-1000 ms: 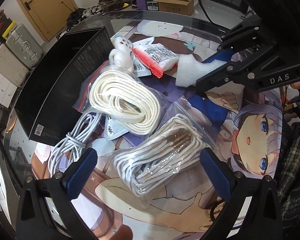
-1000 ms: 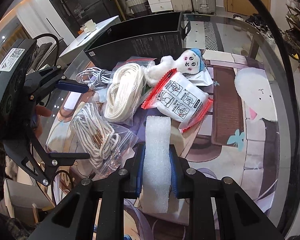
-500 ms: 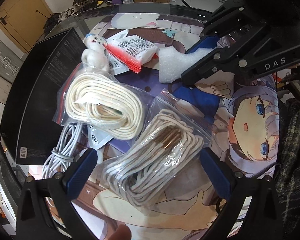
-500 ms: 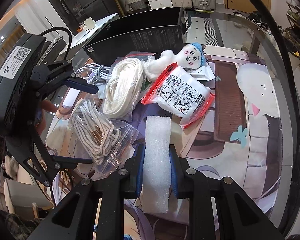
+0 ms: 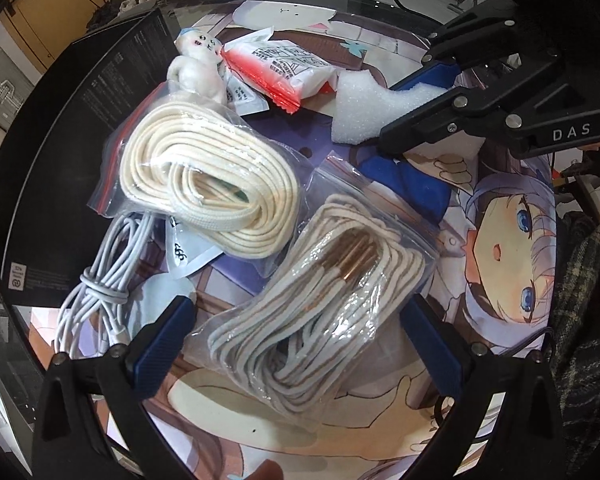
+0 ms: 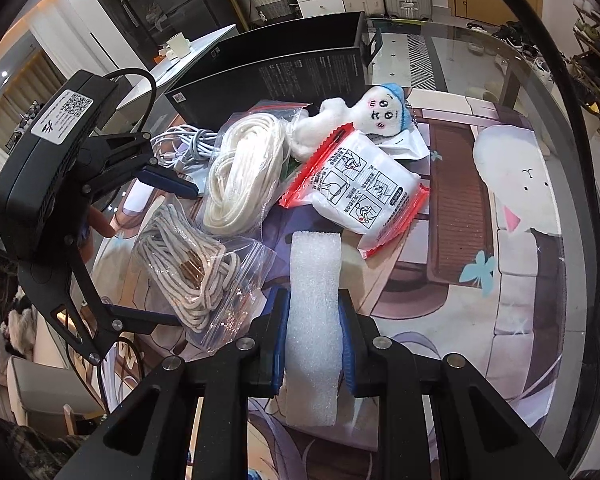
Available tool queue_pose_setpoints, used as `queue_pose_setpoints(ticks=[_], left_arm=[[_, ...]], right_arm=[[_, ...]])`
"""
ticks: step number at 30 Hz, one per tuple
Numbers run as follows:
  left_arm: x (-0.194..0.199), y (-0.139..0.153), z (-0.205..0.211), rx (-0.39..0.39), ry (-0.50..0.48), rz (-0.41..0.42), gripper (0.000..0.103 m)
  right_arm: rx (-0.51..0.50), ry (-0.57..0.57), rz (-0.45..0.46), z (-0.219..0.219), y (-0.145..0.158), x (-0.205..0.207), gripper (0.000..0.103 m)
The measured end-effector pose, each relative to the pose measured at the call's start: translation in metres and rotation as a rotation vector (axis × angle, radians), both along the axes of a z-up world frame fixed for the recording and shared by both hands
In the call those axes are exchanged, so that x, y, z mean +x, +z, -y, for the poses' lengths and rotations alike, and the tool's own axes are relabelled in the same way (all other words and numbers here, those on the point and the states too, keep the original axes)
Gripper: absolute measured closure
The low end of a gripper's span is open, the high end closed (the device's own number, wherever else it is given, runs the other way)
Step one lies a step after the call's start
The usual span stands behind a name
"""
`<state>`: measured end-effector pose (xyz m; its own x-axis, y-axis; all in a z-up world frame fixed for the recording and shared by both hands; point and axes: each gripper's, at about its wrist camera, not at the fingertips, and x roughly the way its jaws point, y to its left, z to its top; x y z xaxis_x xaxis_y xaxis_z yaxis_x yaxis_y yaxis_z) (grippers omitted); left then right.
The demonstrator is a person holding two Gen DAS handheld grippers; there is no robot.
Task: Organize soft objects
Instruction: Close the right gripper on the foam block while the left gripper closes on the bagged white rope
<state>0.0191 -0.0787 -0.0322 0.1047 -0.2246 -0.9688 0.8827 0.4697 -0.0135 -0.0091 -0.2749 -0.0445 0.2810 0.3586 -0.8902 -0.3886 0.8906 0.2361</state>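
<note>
Right hand-held gripper (image 6: 313,344): my blue pads are pinching the white foam block (image 6: 314,300) by its long sides; the block sticks out ahead of the fingers, low over the tabletop (image 6: 452,264).
Left hand-held gripper (image 5: 298,336): my fingers are spread wide, pointing steeply down, one on each side of the zip bag of thin grey-white cord (image 5: 320,320); the pads are not touching it.
Bag of cream rope (image 5: 208,188): lies on the tabletop just beyond the cord bag, their plastic edges overlapping.
Grey cable bundle (image 5: 100,300): beside the rope bag, near my left finger.
Plush toy (image 6: 364,120): white with a blue cap, lying at the far end of the rope bag, beside the black box (image 6: 284,68).
Red-edged white packet (image 6: 360,184): between the plush toy and the foam block, partly over a small white pouch.
Tabletop: covered by a printed cartoon mat under glass.
</note>
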Motion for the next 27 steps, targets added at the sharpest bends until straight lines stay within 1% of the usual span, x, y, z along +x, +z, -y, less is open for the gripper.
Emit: queue_pose_setpoints(ticks=[8, 12, 15, 18, 20, 21, 23, 24, 27], left_arm=[[0.002, 0.002, -0.001, -0.007, -0.001, -0.003, 0.000], [0.007, -0.004, -0.003, -0.011, 0.015, 0.005, 0.000], [0.004, -0.004, -0.003, -0.024, 0.019, 0.010, 0.002], [-0.003, 0.000, -0.001, -0.045, 0.003, 0.017, 0.015], [-0.008, 0.004, 0.001, -0.059, -0.009, 0.026, 0.029], [-0.010, 0.005, 0.002, -0.061, -0.012, 0.028, 0.031], [-0.012, 0.006, 0.003, -0.070, -0.008, 0.029, 0.039], [-0.014, 0.006, 0.003, -0.072, -0.007, 0.031, 0.041], [-0.018, 0.007, 0.004, -0.081, -0.001, 0.033, 0.049]], right_arm=[[0.001, 0.000, -0.001, 0.000, 0.000, 0.000, 0.080], [0.001, 0.002, -0.001, -0.001, 0.000, -0.001, 0.080], [0.001, 0.002, -0.002, -0.002, 0.000, -0.001, 0.080], [-0.002, 0.001, -0.001, -0.003, 0.000, -0.002, 0.080], [-0.005, 0.002, 0.001, -0.003, 0.001, -0.002, 0.080], [-0.006, 0.003, 0.002, -0.003, 0.002, -0.003, 0.080], [-0.009, 0.006, 0.005, -0.003, 0.003, -0.004, 0.080], [-0.010, 0.008, 0.006, -0.004, 0.003, -0.005, 0.080], [-0.013, 0.007, 0.010, -0.003, 0.005, -0.006, 0.080]])
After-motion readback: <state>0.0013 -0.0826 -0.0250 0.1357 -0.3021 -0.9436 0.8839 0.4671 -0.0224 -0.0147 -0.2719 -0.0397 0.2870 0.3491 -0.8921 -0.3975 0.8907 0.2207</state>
